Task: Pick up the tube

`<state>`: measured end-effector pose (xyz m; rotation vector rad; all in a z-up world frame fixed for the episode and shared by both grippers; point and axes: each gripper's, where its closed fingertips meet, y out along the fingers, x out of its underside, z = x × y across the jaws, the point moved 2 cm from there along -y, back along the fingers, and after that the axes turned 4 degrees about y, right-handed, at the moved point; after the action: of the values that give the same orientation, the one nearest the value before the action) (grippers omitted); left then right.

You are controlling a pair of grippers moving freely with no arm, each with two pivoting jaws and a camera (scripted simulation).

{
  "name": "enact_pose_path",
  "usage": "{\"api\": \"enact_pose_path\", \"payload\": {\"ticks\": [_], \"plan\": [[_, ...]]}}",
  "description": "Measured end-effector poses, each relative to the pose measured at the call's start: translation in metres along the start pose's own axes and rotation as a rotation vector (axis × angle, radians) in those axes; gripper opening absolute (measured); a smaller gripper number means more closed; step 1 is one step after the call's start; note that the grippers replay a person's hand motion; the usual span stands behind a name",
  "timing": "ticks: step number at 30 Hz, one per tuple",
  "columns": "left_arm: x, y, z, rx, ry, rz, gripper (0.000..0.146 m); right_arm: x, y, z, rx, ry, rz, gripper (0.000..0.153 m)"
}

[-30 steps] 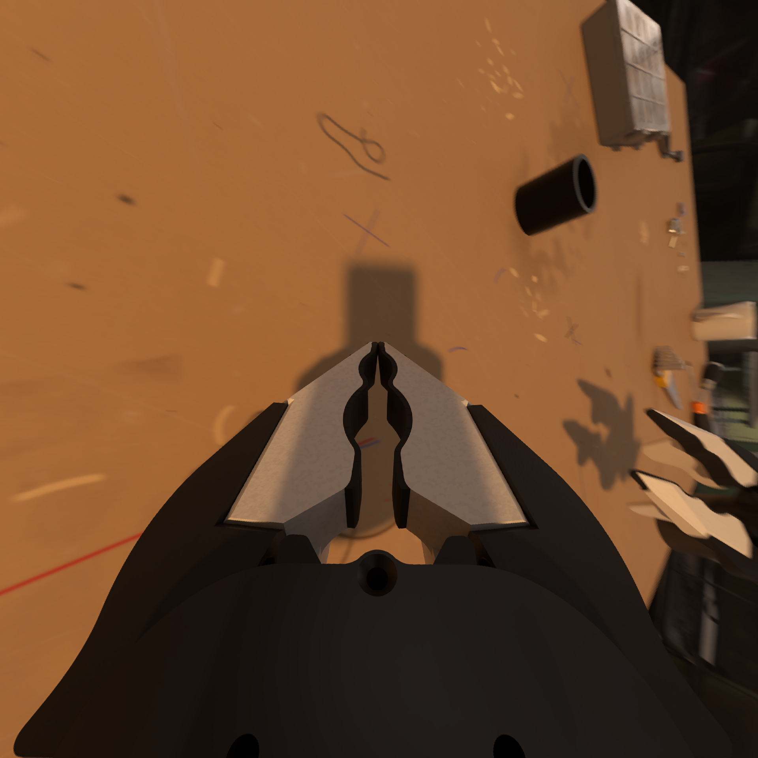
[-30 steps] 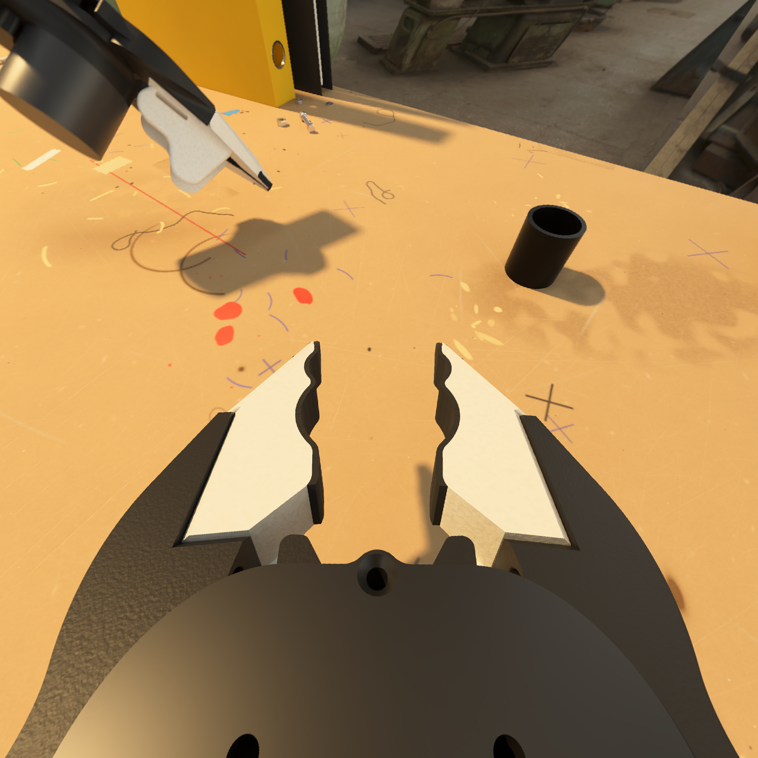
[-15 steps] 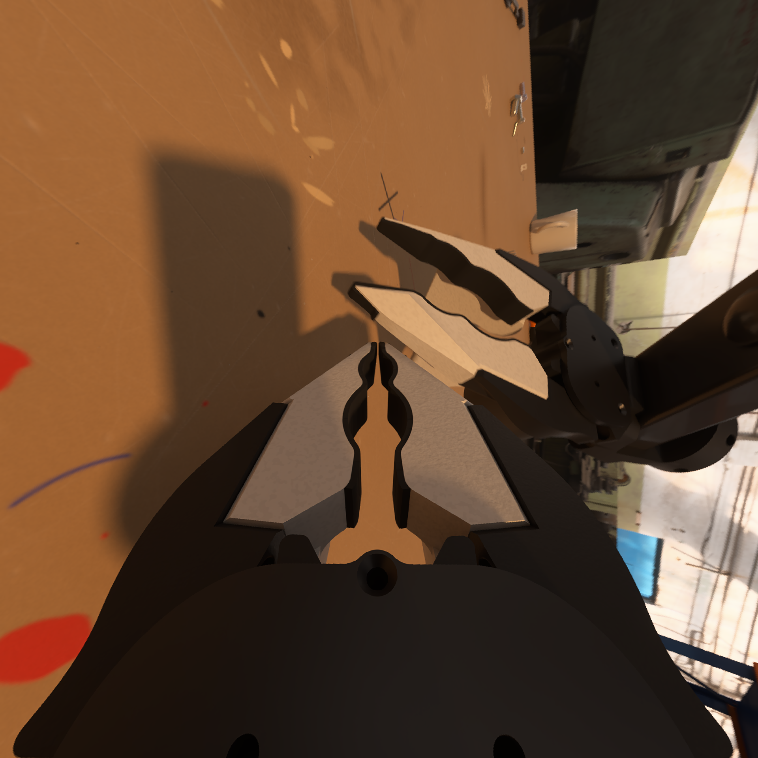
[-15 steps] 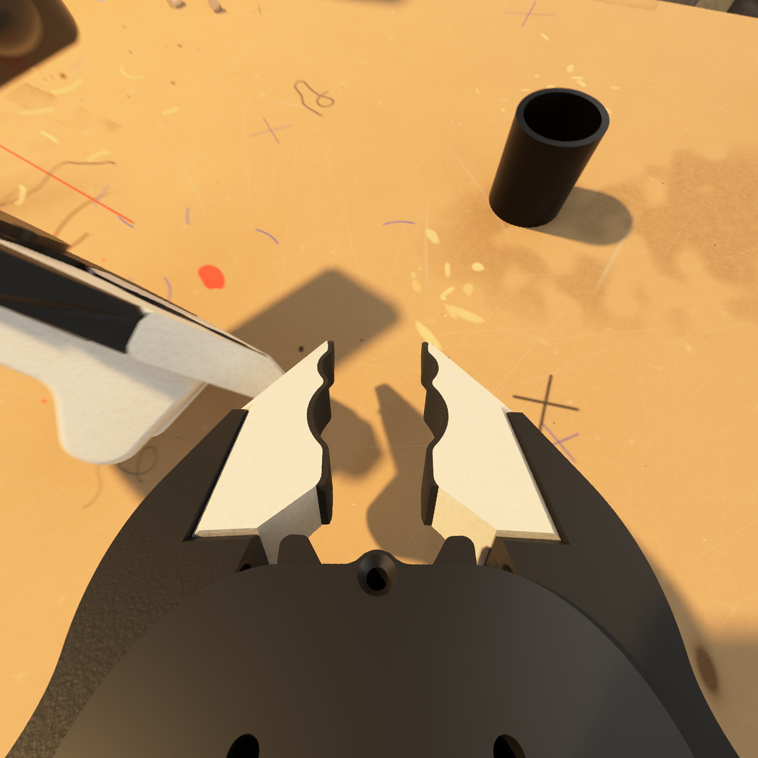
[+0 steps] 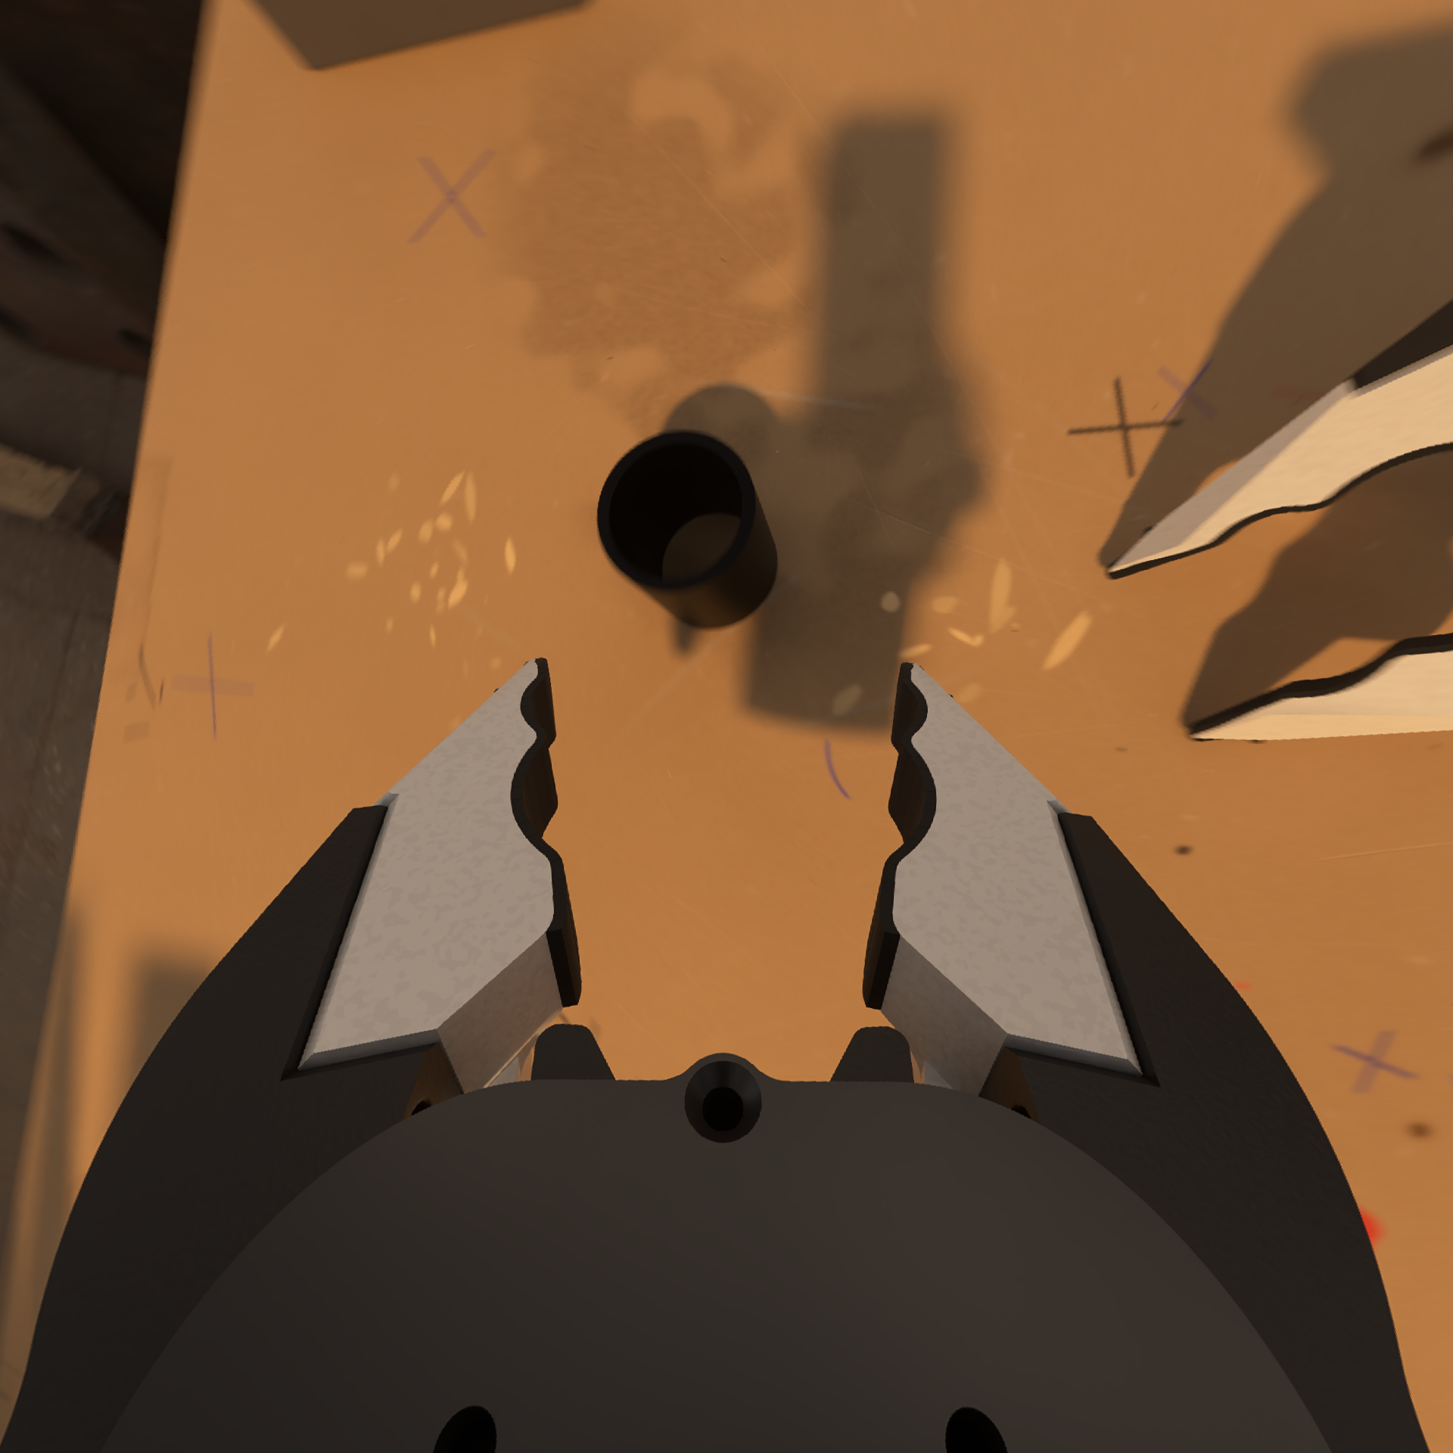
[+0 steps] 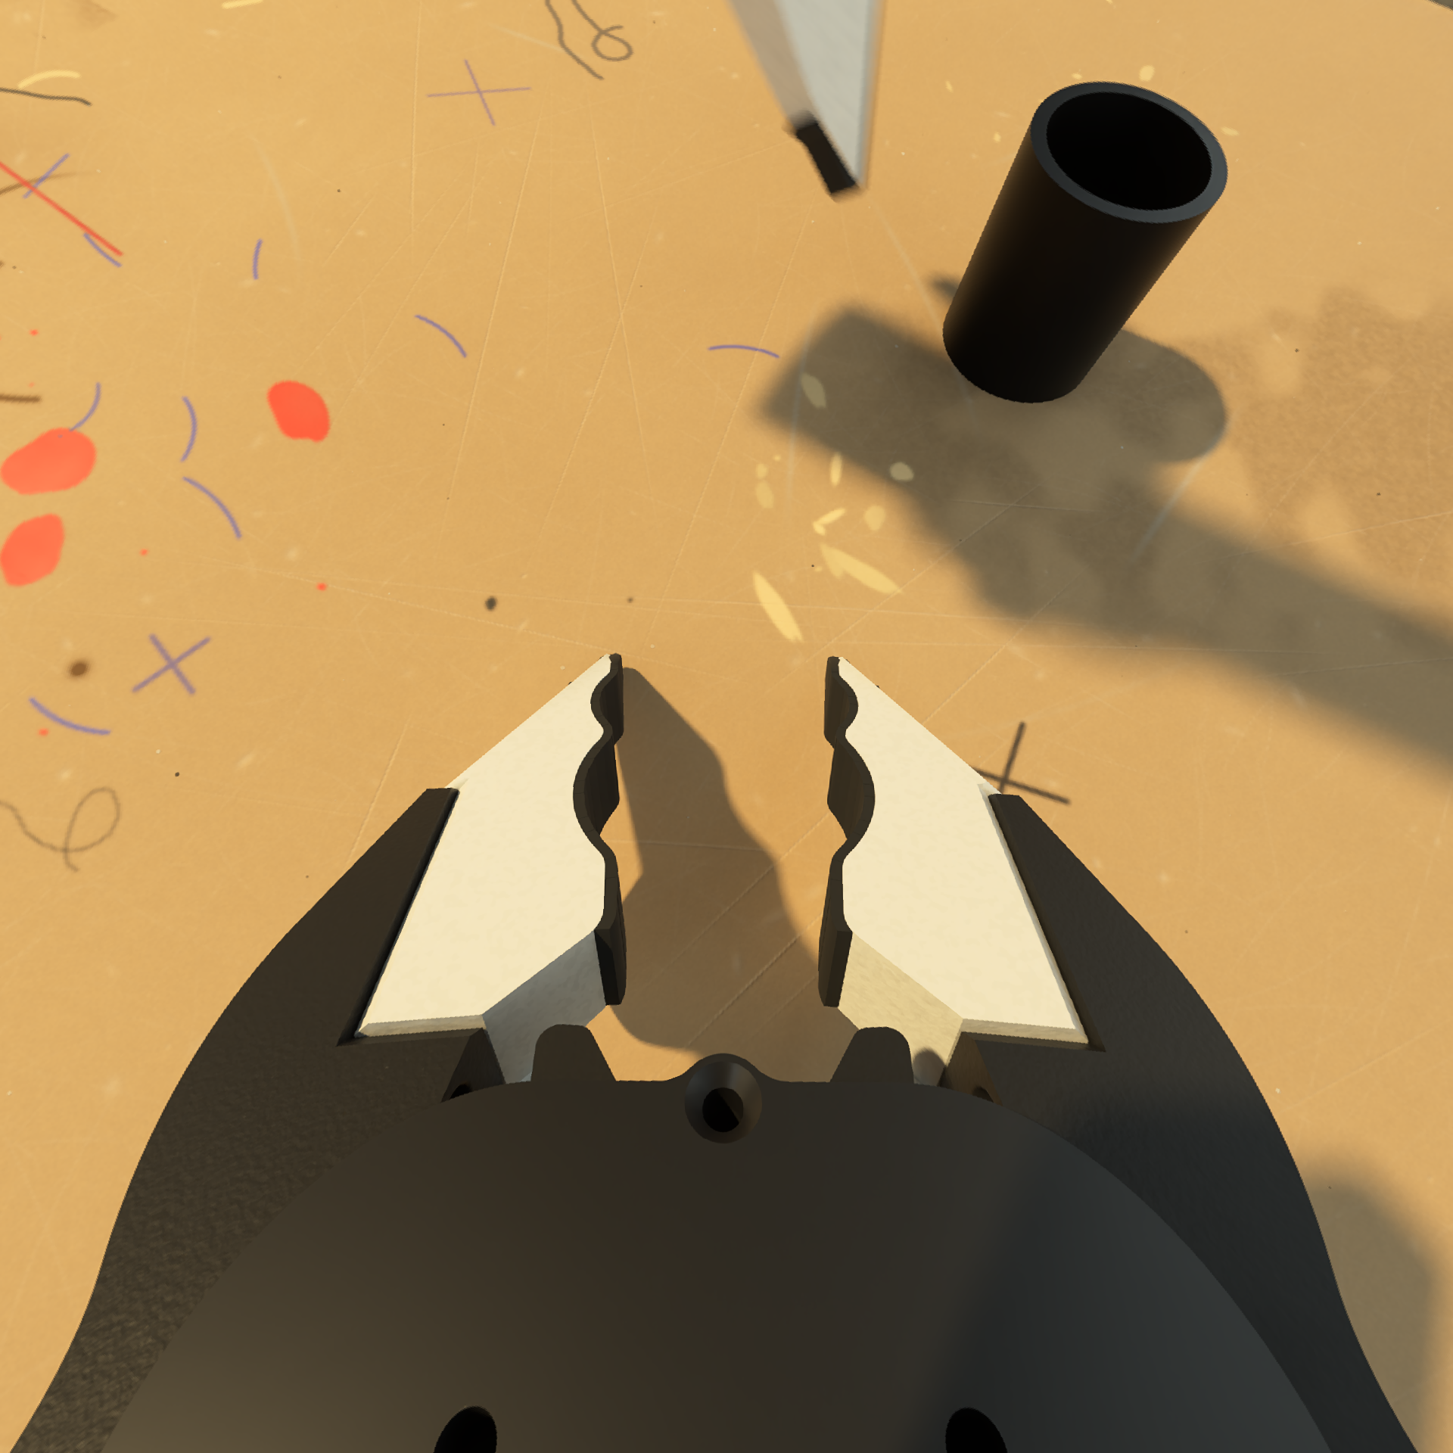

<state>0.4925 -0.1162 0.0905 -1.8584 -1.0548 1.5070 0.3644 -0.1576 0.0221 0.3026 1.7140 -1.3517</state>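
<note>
Since half a second ago my left gripper [image 5: 722, 664] has swung round from facing the right gripper to looking straight down on the tube [image 5: 686, 528], and its jaws, then nearly touching, now stand wide with nothing between them. My right gripper [image 6: 722, 659] has dropped nearer the table [image 6: 472, 550]; its jaws are narrower than the left's, parted and empty.

From the left wrist view I look into the tube's mouth: a short black tube, upright, open at the top, with only bare table showing through the bottom. It stands just ahead of the left jaws, slightly left of their midline, apart from both fingers. That view also shows a table edge, and the tube is nearer to it than to the red blots. From the right wrist view the tube [image 6: 1081, 251] stands ahead and to the right, well apart from the right jaws, throwing its shadow to the right. One finger of the left gripper [image 6: 833, 94] hangs just left of it there. The right gripper's two pale fingers [image 5: 1289, 472] come in at the right edge of the left view.

Orange-brown and scratched, the table bears pencilled crosses [image 6: 169, 664], red blots [image 6: 299, 410], purple arcs and pale chips [image 6: 857, 566] near the tube. Beyond the table's edge at left I see only dim, blurred shapes [image 5: 63, 314].
</note>
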Motion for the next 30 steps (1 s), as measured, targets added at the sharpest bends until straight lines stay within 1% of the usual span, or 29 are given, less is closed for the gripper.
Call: {"api": "enact_pose_path", "payload": {"ticks": [1,4,6,9,11,15,18,20,23,26,30], "plan": [[-0.005,0.015,-0.005,0.042,0.060,-0.039,0.087,0.000,0.000,0.000,-0.001,0.001,0.000,0.051],[-0.013,0.048,-0.011,0.156,0.133,-0.122,0.086,0.000,0.000,0.000,0.000,0.002,0.000,0.051],[-0.012,0.063,-0.010,0.198,0.188,-0.174,0.078,0.000,0.000,0.000,-0.002,0.004,0.000,0.051],[-0.008,0.072,-0.012,0.181,0.253,-0.244,0.071,0.000,0.000,0.000,-0.010,0.015,0.000,0.051],[-0.009,0.073,-0.015,0.173,0.263,-0.248,0.061,0.000,0.000,0.000,-0.013,0.018,0.000,0.051],[-0.007,0.072,-0.016,0.144,0.273,-0.258,0.059,0.000,0.000,0.000,-0.014,0.018,0.000,0.051],[0.004,0.060,-0.019,0.120,0.255,-0.266,0.057,-0.001,0.001,0.001,-0.016,0.032,0.000,0.051],[0.019,0.043,-0.021,0.099,0.235,-0.275,0.057,-0.004,0.004,0.002,-0.017,0.052,-0.001,0.051],[0.055,0.008,-0.023,0.076,0.164,-0.296,0.057,-0.012,0.013,0.005,-0.029,0.058,-0.001,0.051],[0.094,-0.028,-0.014,0.059,0.092,-0.307,0.057,-0.023,0.026,0.009,-0.028,0.041,-0.002,0.051],[0.130,-0.057,0.010,0.038,0.019,-0.314,0.057,-0.045,0.051,0.018,-0.023,0.020,-0.005,0.051]]}}
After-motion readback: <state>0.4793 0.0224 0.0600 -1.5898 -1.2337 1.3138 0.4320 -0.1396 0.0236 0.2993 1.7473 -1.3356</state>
